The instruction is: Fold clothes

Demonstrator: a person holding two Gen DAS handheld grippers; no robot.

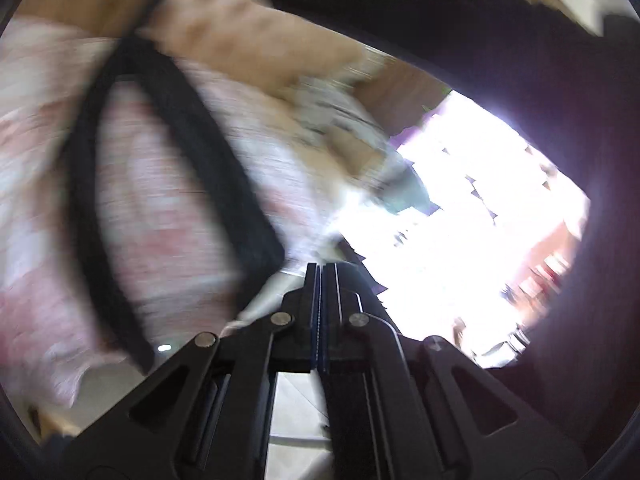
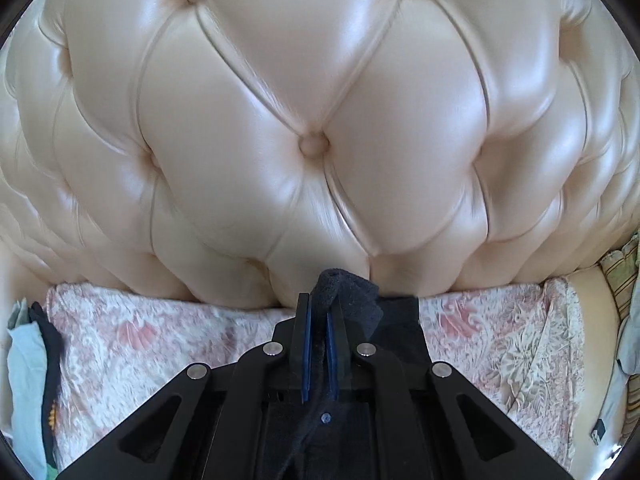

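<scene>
R gripper (image 2: 319,304), nearest in the right wrist view: jaws clamped on a fold of the black garment (image 2: 352,292), which bunches up above the fingertips and hangs down on the right side. Just beyond lies a pink flowered cover (image 2: 160,332); other clothes sit at its left edge (image 2: 28,360) and right edge (image 2: 624,344). Behind, a cream tufted backrest (image 2: 312,100) fills the view.

L gripper (image 1: 321,270): jaws together, nothing visibly between the tips. Past them, badly blurred, a black fabric band (image 1: 192,140) loops over the pink cover (image 1: 160,220). Far right, a bright window (image 1: 472,220). Rest too smeared to tell.
</scene>
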